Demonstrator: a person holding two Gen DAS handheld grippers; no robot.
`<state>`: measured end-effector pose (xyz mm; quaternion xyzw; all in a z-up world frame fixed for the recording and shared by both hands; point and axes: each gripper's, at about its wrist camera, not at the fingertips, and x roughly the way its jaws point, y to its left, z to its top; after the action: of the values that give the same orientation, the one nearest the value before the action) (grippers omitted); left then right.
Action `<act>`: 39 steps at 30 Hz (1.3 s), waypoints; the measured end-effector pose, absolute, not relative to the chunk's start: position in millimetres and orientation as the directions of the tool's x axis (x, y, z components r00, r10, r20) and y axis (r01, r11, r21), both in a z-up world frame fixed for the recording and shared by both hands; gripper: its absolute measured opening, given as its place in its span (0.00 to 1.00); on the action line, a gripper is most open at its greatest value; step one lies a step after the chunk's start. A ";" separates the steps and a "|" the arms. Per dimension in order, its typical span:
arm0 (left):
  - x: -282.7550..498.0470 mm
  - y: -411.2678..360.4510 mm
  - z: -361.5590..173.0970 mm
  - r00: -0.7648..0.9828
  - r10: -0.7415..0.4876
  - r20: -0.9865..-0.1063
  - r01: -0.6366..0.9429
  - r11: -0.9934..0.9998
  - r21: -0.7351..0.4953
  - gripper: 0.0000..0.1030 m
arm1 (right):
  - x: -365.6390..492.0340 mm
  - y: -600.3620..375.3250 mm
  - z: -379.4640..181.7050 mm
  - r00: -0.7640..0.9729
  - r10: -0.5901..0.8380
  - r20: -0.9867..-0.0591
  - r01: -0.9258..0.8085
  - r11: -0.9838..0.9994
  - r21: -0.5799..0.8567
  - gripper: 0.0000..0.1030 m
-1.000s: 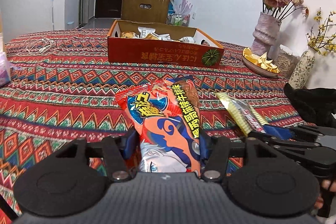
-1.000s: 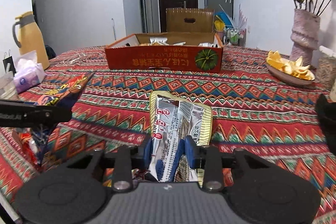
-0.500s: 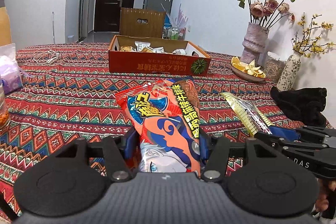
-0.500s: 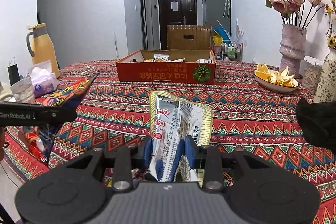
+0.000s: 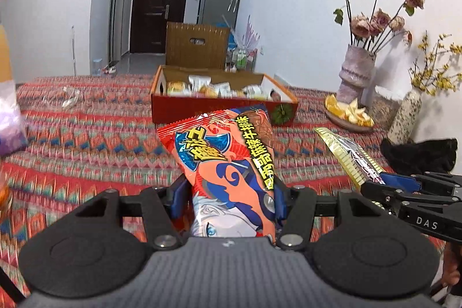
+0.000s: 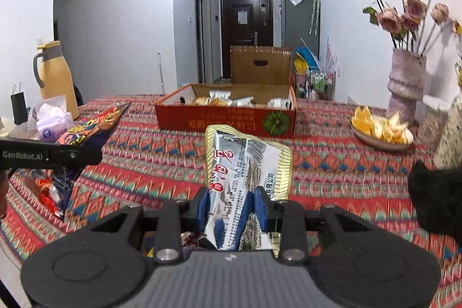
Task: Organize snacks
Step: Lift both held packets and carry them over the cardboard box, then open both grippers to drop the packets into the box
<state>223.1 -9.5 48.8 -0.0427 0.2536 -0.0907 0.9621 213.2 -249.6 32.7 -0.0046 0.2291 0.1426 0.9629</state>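
Left tool (image 5: pixel 229 189) clamps orange snack bag (image 5: pixel 228 163); right tool (image 6: pixel 231 202) pinches silver packet (image 6: pixel 245 169). Snack box (image 6: pixel 228 120) at 12 o'clock on patterned surface (image 6: pixel 332 160); dark door (image 6: pixel 247 19) beyond.

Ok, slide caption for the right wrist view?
Right gripper clamps a silver snack packet, facing the red snack box.

Bright ceiling light glares at the top of the right view, fisheye corners go dark, and both views' edges smear with blur.

surface: patterned tablecloth (image 6: pixel 332 160) | on it: snack box (image 6: pixel 225 120); peel dish (image 6: pixel 381 142); vase (image 6: pixel 405 82)
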 end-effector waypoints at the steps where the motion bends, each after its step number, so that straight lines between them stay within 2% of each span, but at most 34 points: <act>1: 232.9 -8.4 53.1 0.859 -0.196 -0.472 0.156 0.980 -0.123 0.55 | 220.2 -249.5 36.2 0.857 0.276 -0.436 -0.282 0.958 0.052 0.32; 7: 299.5 -0.8 74.4 0.874 -0.200 -0.443 0.169 0.979 -0.110 0.55 | 279.1 -248.2 63.9 0.872 0.292 -0.392 -0.315 0.949 0.006 0.32; 13: 380.7 13.3 86.3 0.869 -0.206 -0.449 0.161 0.977 -0.137 0.55 | 359.3 -247.7 84.5 0.872 0.311 -0.378 -0.338 0.941 -0.005 0.32; 19: 476.9 18.3 76.7 0.838 -0.193 -0.510 0.127 0.979 -0.161 0.55 | 451.3 -236.0 89.4 0.852 0.338 -0.399 -0.364 0.931 0.014 0.32; 22: 521.1 13.4 68.2 0.825 -0.187 -0.534 0.122 0.980 -0.155 0.55 | 503.7 -226.2 83.3 0.831 0.351 -0.432 -0.370 0.928 0.042 0.32; 29: 597.8 4.5 38.2 0.795 -0.084 -0.601 0.027 0.994 -0.104 0.55 | 597.8 -191.8 44.9 0.777 0.309 -0.548 -0.334 0.941 0.057 0.32; 34: 615.3 -1.5 14.9 0.753 -0.084 -0.653 0.036 0.996 -0.087 0.56 | 621.3 -159.2 14.4 0.742 0.259 -0.618 -0.327 0.945 0.003 0.32; 39: 612.2 -8.3 1.9 0.745 -0.082 -0.662 0.059 0.997 -0.057 0.56 | 622.5 -142.0 -2.2 0.730 0.228 -0.645 -0.333 0.942 -0.044 0.35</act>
<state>612.2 -8.3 1.9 -0.0163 0.3549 -0.0379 0.9340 622.5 -142.0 -2.2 -0.0783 0.3351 0.1515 0.9266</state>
